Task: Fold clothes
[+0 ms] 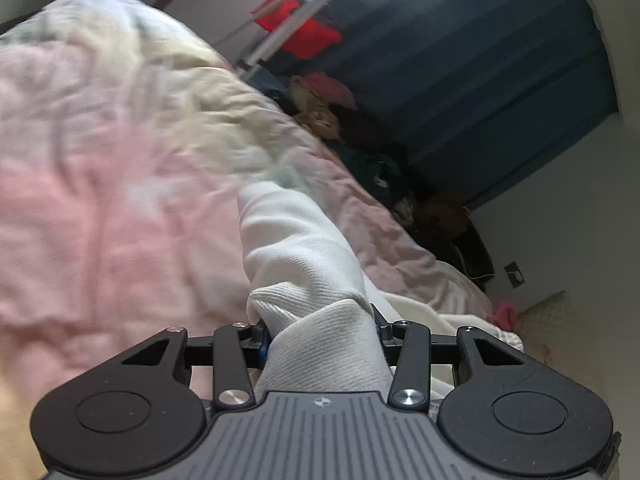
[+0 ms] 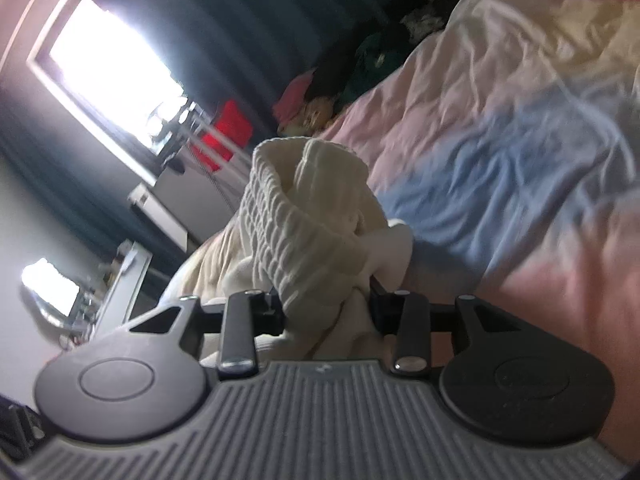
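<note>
Home bedroom: rumpled pastel bedspread (image 1: 120,184), curtains (image 1: 500,80), window (image 2: 108,68).

Cream ribbed garment (image 2: 304,216); pink, blue and yellow quilt (image 2: 500,128).

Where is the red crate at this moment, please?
In the left wrist view, the red crate sits top centre, beyond the pastel bedspread, against the dark blue curtain.

Bed (image 1: 100,208) was the support surface, covered by a crumpled pastel quilt (image 2: 500,152): pink, cream and blue patches, heavily creased. A heap of dark and coloured clothes (image 1: 360,148) sat along its far edge by the blue curtain. A white garment (image 1: 296,248) ran over the quilt; actual contact unclear.
</note>
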A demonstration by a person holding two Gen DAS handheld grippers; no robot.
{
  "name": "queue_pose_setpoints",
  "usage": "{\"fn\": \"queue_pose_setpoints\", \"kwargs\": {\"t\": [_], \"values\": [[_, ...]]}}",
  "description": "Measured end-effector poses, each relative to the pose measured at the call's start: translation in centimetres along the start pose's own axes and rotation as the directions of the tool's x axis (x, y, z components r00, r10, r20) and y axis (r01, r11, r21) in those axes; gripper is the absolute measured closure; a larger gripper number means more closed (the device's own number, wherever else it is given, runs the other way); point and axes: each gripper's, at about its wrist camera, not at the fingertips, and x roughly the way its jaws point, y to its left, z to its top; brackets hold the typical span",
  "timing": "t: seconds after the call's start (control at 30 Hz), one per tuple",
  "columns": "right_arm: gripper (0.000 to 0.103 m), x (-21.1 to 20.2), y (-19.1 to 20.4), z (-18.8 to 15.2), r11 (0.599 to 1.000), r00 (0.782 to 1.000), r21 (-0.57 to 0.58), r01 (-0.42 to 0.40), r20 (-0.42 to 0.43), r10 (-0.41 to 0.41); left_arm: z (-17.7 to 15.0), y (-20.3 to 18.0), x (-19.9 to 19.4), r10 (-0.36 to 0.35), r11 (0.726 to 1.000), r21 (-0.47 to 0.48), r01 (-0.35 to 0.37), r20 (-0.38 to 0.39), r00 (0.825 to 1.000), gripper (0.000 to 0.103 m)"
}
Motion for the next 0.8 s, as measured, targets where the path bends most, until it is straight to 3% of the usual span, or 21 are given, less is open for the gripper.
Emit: {"fn": "queue_pose_setpoints", "kwargs": {"t": [0.3, 0.5, 0.63, 0.8], "values": [[0.062, 2.9, -6.2, 15.1, 0.989, 0.989, 0.119, 0.091, 0.105, -0.104, 4.3, -13.8, 18.5, -0.074, 0.995, 0.061, 0.08, -0.088, 0.993, 0.058], [0.062, 8.2, -11.0, 22.5, 0.975, 0.969, 0.154, 0.162, 0.159, -0.187, 5.0, -18.1, 30.3, -0.082, 0.988, 0.115, 0.098, -0.137, 0.987, 0.058], [0.062, 11.5, -14.9, 22.7, 0.968, 0.969, 0.181, 0.176, 0.14, -0.202, 4.1, -16.9, 34.9, -0.081, 0.976, 0.186, 0.113, -0.174, 0.981, 0.057], [0.061, 11.9, -18.9, 17.6, 0.957, 0.976, 0.258, 0.133, 0.134, -0.172, 2.1, -11.9, 35.9, -0.066, 0.962, 0.243, 0.128, -0.248, 0.967, 0.055]]}}
